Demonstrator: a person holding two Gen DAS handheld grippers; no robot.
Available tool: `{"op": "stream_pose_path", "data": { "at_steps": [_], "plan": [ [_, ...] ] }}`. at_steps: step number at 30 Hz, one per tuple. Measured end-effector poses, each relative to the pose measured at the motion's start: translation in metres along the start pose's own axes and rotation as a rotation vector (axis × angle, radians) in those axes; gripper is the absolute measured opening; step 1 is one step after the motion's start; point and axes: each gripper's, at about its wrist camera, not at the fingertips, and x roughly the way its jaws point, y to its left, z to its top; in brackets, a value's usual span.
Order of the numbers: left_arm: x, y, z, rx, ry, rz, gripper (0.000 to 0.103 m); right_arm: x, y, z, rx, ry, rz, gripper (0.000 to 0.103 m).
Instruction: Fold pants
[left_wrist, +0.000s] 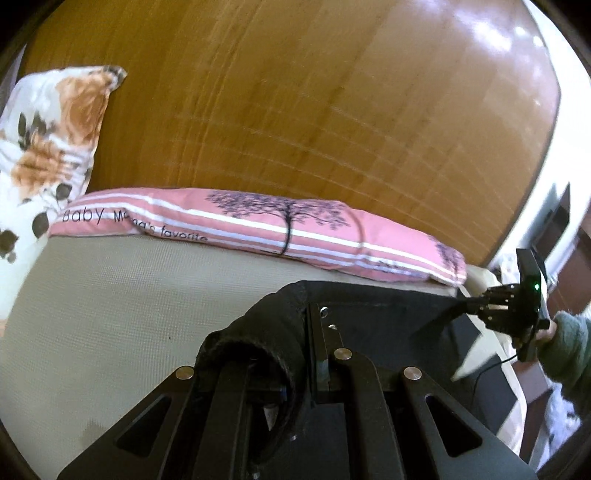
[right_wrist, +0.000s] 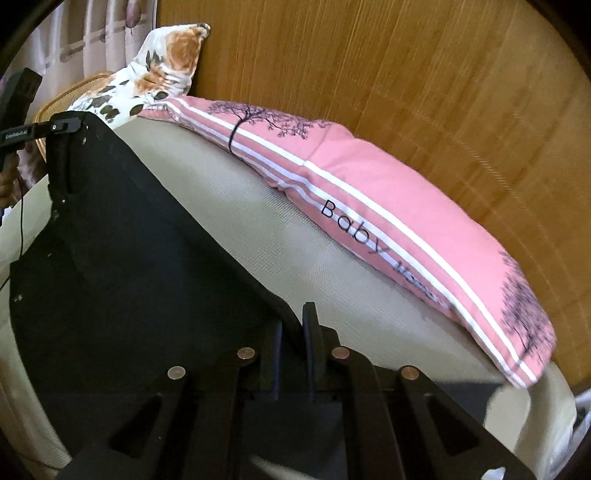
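Black pants in both tools

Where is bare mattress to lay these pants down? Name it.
Bare beige mattress lies between the black pants and the pink pillow, widest toward the floral pillow. It is crowded along the wooden headboard, where both pillows sit, and under the pants that both grippers hold stretched.

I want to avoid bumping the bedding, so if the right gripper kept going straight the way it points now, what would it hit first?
Probably the pink striped pillow. The right gripper, shut on the black pants, points across bare beige mattress toward that pillow lying along the wooden headboard. Depth is unclear; angled lower, it would meet the mattress first.
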Motion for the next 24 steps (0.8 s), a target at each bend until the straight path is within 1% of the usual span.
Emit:
{"op": "stream_pose_path", "data": {
  "at_steps": [6, 8, 11, 13, 16, 18, 19, 21, 22, 24],
  "plan": [
    [-0.042, -0.026, -0.032, 0.092, 0.033, -0.041, 0.008, -0.049, 0.030, -0.051, 0.072, -0.007, -0.014, 0.007],
    [-0.057, -0.033, -0.048, 0.127, 0.061, -0.041, 0.008, -0.059, 0.042, -0.068, 0.088, 0.004, -0.007, 0.007],
    [-0.073, -0.038, -0.075, 0.142, 0.115, -0.059, 0.008, -0.068, 0.060, -0.096, 0.132, 0.031, 0.028, 0.006],
    [-0.077, -0.039, -0.097, 0.138, 0.169, -0.060, 0.008, -0.066, 0.077, -0.116, 0.131, 0.073, 0.041, 0.006],
    [-0.075, -0.039, -0.131, 0.168, 0.249, -0.026, 0.008, -0.057, 0.089, -0.139, 0.167, 0.116, 0.080, 0.005],
    [-0.070, -0.036, -0.151, 0.161, 0.302, -0.018, 0.009, -0.046, 0.101, -0.155, 0.165, 0.152, 0.082, 0.005],
    [-0.066, -0.036, -0.162, 0.176, 0.335, -0.004, 0.009, -0.040, 0.106, -0.162, 0.170, 0.170, 0.086, 0.005],
    [-0.061, -0.038, -0.175, 0.203, 0.375, 0.030, 0.011, -0.032, 0.114, -0.170, 0.173, 0.189, 0.083, 0.005],
    [-0.060, -0.039, -0.179, 0.216, 0.391, 0.044, 0.014, -0.027, 0.119, -0.174, 0.162, 0.204, 0.074, 0.005],
    [-0.060, -0.040, -0.183, 0.224, 0.417, 0.067, 0.018, -0.020, 0.124, -0.179, 0.164, 0.219, 0.058, 0.005]
  ]
}}
